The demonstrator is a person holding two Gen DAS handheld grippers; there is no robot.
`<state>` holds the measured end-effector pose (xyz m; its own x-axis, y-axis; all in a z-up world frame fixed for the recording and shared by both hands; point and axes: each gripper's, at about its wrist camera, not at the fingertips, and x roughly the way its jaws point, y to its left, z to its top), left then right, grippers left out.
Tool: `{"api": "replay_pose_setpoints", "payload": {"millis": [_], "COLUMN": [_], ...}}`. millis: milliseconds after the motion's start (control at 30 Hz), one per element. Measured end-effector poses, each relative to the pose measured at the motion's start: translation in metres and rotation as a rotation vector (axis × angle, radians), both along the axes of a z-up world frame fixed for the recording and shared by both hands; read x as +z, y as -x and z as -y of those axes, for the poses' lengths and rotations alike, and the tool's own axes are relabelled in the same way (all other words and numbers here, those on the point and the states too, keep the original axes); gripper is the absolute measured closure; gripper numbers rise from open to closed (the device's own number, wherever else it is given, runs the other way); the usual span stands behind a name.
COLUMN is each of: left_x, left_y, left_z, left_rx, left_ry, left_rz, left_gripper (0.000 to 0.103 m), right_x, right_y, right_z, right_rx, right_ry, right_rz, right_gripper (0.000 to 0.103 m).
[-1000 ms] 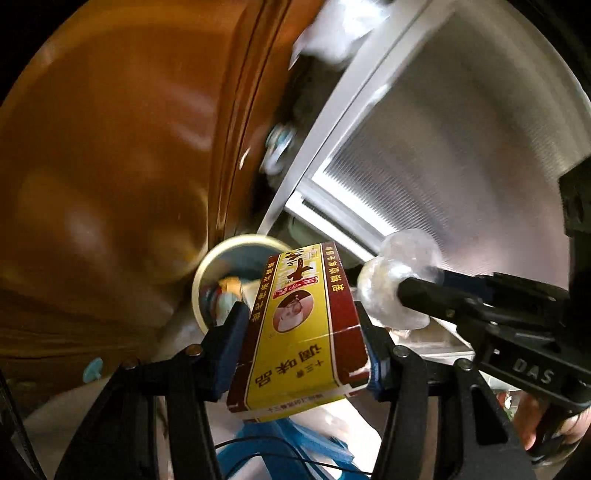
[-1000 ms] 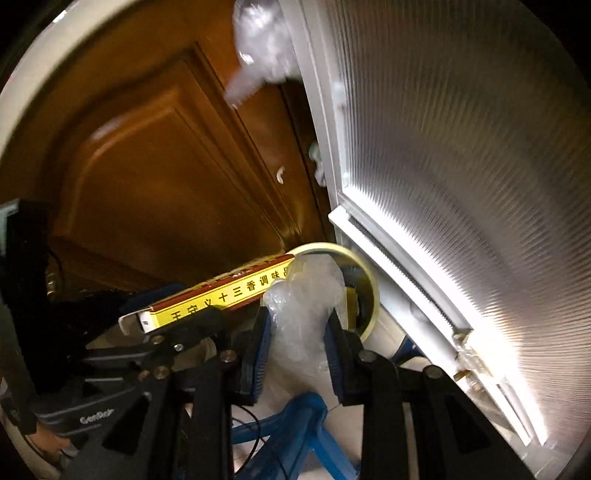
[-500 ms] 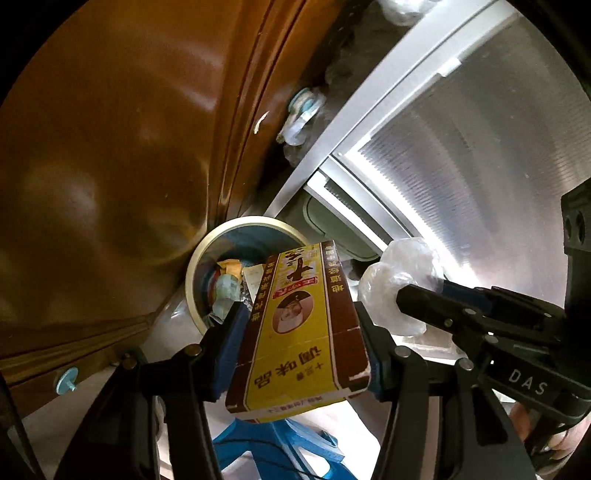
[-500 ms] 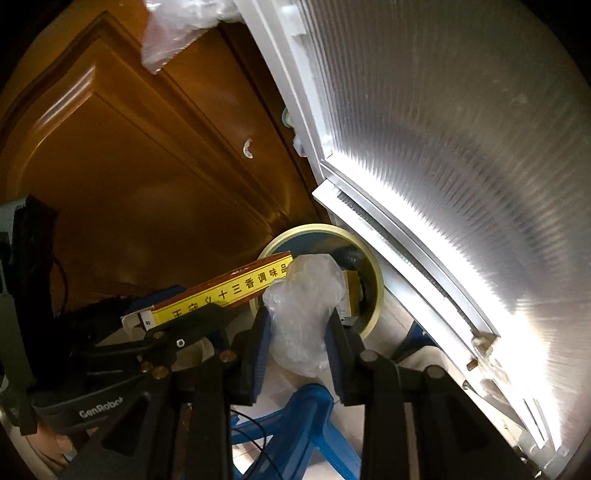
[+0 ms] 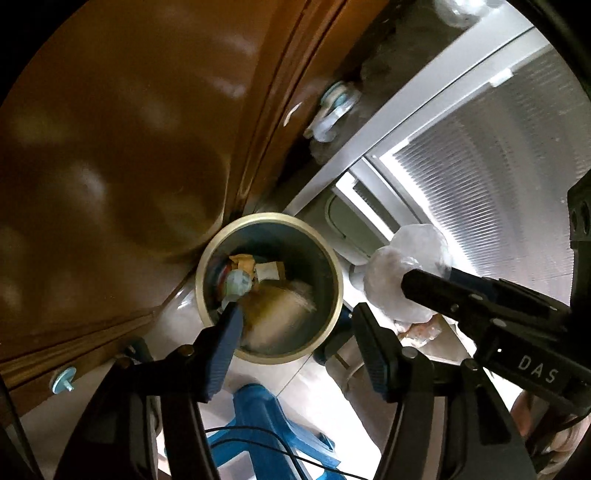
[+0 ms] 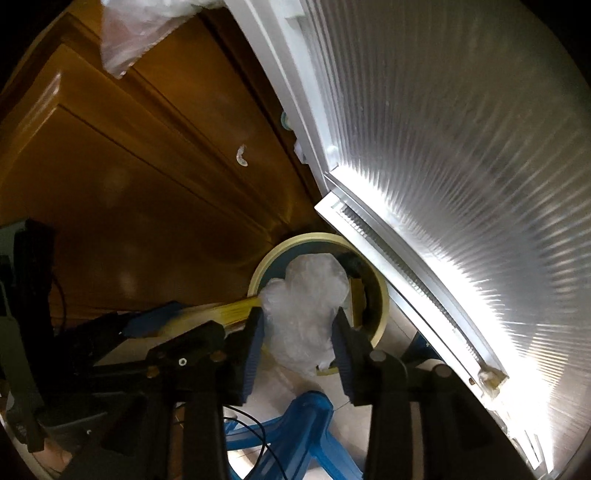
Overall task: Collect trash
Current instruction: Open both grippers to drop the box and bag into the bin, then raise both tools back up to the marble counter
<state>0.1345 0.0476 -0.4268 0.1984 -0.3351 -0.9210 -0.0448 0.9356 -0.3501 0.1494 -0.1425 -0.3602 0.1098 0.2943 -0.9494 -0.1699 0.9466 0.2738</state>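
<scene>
Cream-rimmed round bin (image 5: 334,266), our landmark, stands on the pale floor in the corner between the brown wooden door (image 5: 110,147) and the ribbed frosted glass panel (image 5: 480,166) in its white frame.

Inside the bin: we note mixed trash (image 5: 243,275), paper scraps and a pale round piece, plus a blurred yellow-brown shape (image 5: 280,314) low in the opening, which we take to be the yellow box; motion blur prevents a firmer reading. In the right wrist view a blurred yellow streak (image 6: 229,312) runs just left of the bin rim (image 6: 384,299), beside the left tool's blue pad.

Left gripper (image 5: 295,332): we hold it directly above the bin, fingers spread wide, nothing between the blue pads (image 5: 221,350); the bin mouth shows through the gap.

Right gripper (image 6: 297,339): we hold it just above the bin's near rim, its pads pressed on a crumpled clear plastic bag (image 6: 306,314). From the left wrist view the same bag (image 5: 402,277) sits just right of the bin, outside its rim, pinched at the tip of the black tool marked DAS.

Near the bin, on the floor side: a blue plastic stool frame (image 6: 306,424) with a thin black cable across it.

Above the bin, on the door edge: a small white clip (image 5: 332,110). Higher still, another clear plastic bag (image 6: 140,29) hangs against the door.
</scene>
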Motion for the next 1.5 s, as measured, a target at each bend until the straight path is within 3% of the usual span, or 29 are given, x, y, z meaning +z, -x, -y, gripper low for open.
{"api": "replay_pose_setpoints", "payload": {"millis": [233,333,633,967,1167,1500], "left_x": [-0.006,-0.005,0.002,0.048,0.088,0.184], "left_y": [0.001,0.001,0.003,0.025,0.043,0.084], "left_z": [-0.006,-0.007,-0.006,0.005,0.009,0.005], "left_rx": [0.008,0.007,-0.012,-0.093,-0.12,-0.122], "left_ry": [-0.026,-0.033,-0.036,-0.056,-0.014,0.062], "left_rz": [-0.015,-0.016,-0.003,0.104,0.18,0.392], "left_gripper": [0.033,0.033,0.026,0.013,0.006,0.005], "right_x": [0.0,-0.003,0.005,0.039,0.085,0.187], "right_y": [0.001,0.0,0.004,0.027,0.048,0.085], "right_z": [-0.003,-0.005,-0.005,-0.001,0.009,0.014], "right_rx": [0.009,0.003,-0.001,0.01,0.003,0.035], "right_ry": [-0.009,-0.009,0.004,0.038,0.055,0.013], "right_rz": [-0.004,-0.004,0.01,0.088,0.184,0.44], "right_gripper": [0.06,0.053,0.051,0.049,0.043,0.042]}}
